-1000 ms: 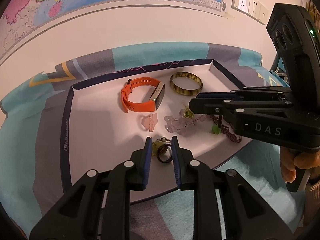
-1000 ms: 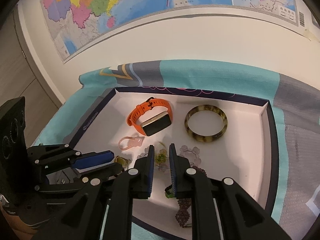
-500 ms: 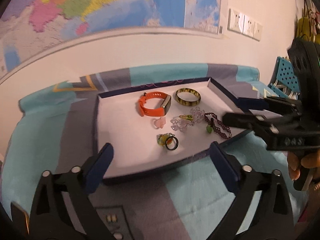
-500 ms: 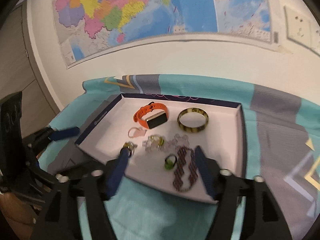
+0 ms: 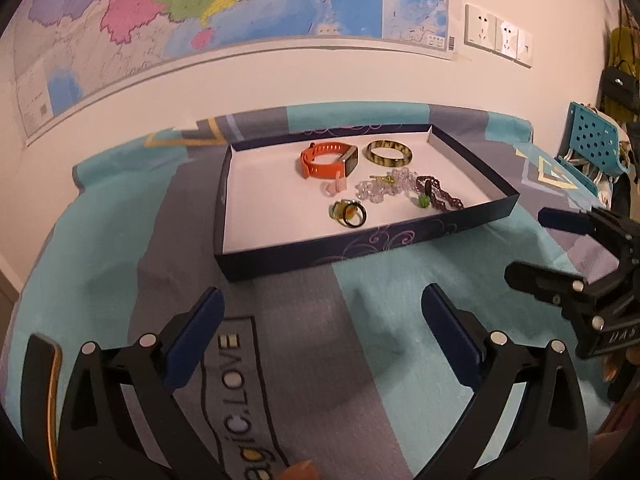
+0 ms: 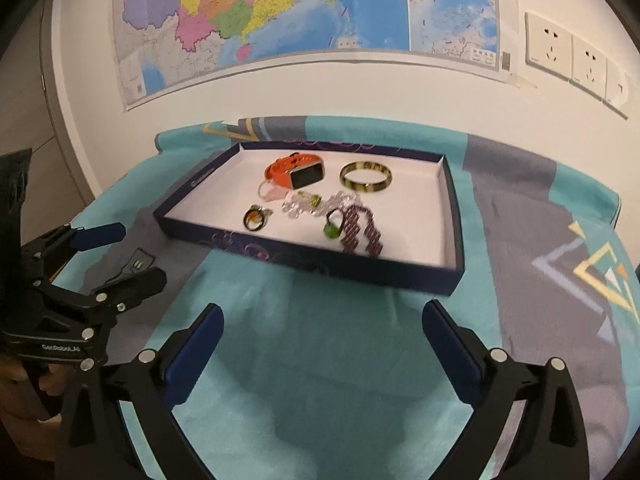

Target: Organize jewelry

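Note:
A dark blue tray point(image 5: 360, 242) point(image 6: 304, 262) with a white floor lies on the cloth. In it are an orange watch point(image 5: 326, 160) point(image 6: 294, 170), a mottled bangle point(image 5: 389, 152) point(image 6: 366, 177), a pink ring point(image 5: 335, 189), a clear bead bracelet point(image 5: 380, 186) point(image 6: 316, 202), a black ring with a gold one point(image 5: 349, 212) point(image 6: 256, 218), a green ring point(image 6: 333, 227) and a maroon beaded band point(image 5: 440, 196) point(image 6: 360, 232). My left gripper point(image 5: 322, 320) is open and empty, well in front of the tray. My right gripper point(image 6: 322, 336) is open and empty too.
The table is covered by a teal and grey patterned cloth point(image 5: 400, 320). A wall map point(image 5: 200, 8) and wall sockets point(image 6: 568, 56) are behind. A teal perforated basket point(image 5: 592, 144) stands at the far right. A dark phone-like edge point(image 5: 40, 400) sits at my left.
Both grippers have opened wide and pulled back out of the tray toward me. The black ring and the green ring now lie free in the tray.

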`<state>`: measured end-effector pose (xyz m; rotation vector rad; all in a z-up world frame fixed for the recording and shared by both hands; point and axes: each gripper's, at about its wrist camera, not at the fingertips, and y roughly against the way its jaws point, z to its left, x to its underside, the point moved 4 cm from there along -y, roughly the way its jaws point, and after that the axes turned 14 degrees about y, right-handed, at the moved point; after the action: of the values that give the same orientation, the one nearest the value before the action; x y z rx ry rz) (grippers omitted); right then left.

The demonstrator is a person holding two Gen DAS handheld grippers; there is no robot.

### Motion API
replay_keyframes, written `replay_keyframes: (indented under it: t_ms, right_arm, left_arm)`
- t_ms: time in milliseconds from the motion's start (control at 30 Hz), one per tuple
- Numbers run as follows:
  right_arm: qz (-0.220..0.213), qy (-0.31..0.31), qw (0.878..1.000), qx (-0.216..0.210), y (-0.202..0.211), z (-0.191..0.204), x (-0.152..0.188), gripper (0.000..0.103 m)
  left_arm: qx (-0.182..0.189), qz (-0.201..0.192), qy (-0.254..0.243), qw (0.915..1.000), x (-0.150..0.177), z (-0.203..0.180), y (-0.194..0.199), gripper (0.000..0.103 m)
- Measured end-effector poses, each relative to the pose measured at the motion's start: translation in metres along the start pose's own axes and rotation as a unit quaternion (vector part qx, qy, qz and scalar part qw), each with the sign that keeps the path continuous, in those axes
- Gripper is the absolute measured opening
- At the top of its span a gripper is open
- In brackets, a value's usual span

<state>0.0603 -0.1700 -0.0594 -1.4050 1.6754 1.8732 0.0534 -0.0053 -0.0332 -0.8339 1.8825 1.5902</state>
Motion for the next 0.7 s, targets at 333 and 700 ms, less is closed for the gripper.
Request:
replay_keyframes:
  t_ms: [333,700]
  right_arm:
    - [0.003,0.005,1.000,0.004,0.004,0.012,0.006,0.096]
    - [0.004,0.005,1.000,0.008,0.005,0.016,0.011,0.096]
  left_arm:
    - [-0.005,0.016,0.016,0.9997,0.009,0.000,0.005,0.097]
    - [-0.004,0.021,0.023,0.9995,0.013,0.000,0.006,0.097]
